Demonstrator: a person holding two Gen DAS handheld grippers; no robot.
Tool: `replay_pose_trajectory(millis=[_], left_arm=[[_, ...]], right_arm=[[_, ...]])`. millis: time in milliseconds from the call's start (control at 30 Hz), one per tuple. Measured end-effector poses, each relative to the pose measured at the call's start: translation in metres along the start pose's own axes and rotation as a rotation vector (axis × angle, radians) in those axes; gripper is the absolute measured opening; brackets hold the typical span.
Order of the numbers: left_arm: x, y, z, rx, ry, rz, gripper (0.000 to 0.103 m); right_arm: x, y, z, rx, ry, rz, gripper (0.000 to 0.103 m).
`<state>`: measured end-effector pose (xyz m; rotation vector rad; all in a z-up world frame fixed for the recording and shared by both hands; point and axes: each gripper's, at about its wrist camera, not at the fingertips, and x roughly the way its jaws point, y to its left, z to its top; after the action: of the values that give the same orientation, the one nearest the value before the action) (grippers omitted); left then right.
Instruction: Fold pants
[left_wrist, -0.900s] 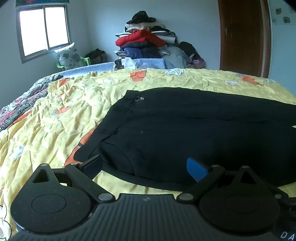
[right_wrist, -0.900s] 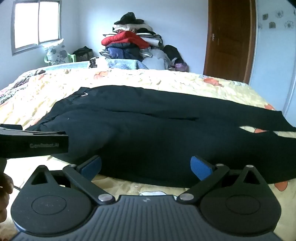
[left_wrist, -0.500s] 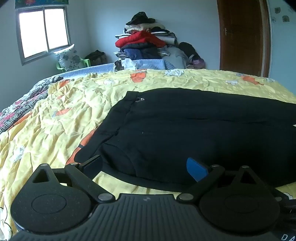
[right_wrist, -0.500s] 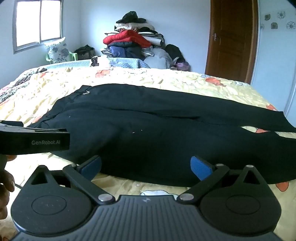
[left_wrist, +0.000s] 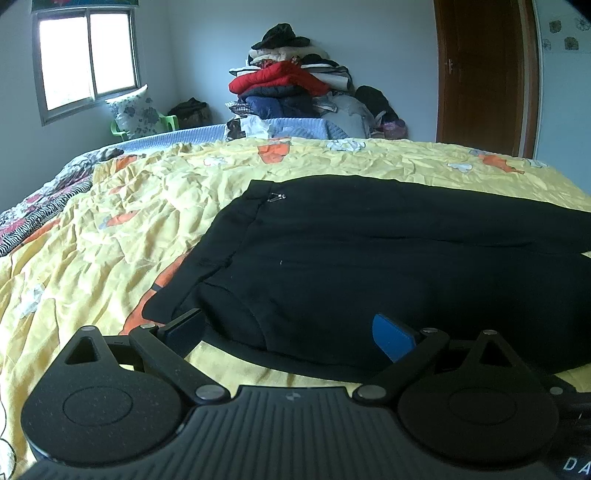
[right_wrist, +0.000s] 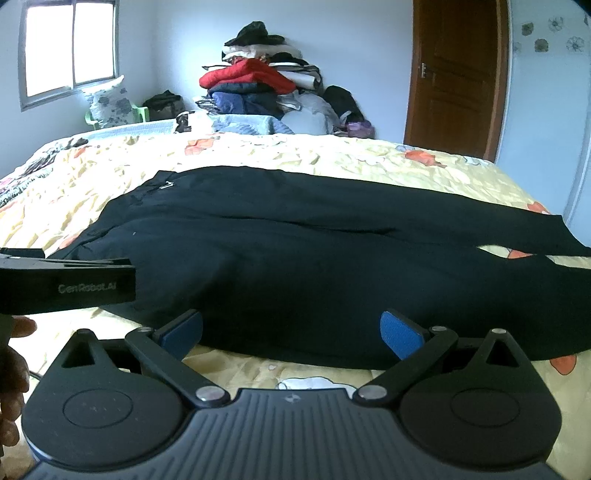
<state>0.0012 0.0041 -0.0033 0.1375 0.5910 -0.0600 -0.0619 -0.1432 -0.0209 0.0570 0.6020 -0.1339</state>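
Pants (right_wrist: 314, 258) flat on bedspread (right_wrist: 258, 155)

Crumpled yellow bedspread with orange and white flower print (left_wrist: 155, 206) covering whole bed. Zebra-striped floral blanket (left_wrist: 40, 210) peeking out along its left edge. Messy pile of folded clothes topped by red puffy jacket (left_wrist: 280, 79) leaning against back wall. Floral cushion (left_wrist: 135, 112) sitting on green plastic chair (left_wrist: 168, 121) under bright sliding window (left_wrist: 86, 59). Dark bag (left_wrist: 190, 110) sitting just beside that chair. Brown wooden door (left_wrist: 480, 74) standing closed at right, flower stickers (right_wrist: 546, 33) dotting wall next to it.
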Motion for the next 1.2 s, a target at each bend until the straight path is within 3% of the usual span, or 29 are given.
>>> replay_pose_trajectory(millis=[1200], left_arm=[[0.002, -0.003, -0.003, 0.023, 0.014, -0.004, 0.099]], right_arm=[[0.003, -0.01, -0.004, 0.036, 0.014, -0.02, 0.103]])
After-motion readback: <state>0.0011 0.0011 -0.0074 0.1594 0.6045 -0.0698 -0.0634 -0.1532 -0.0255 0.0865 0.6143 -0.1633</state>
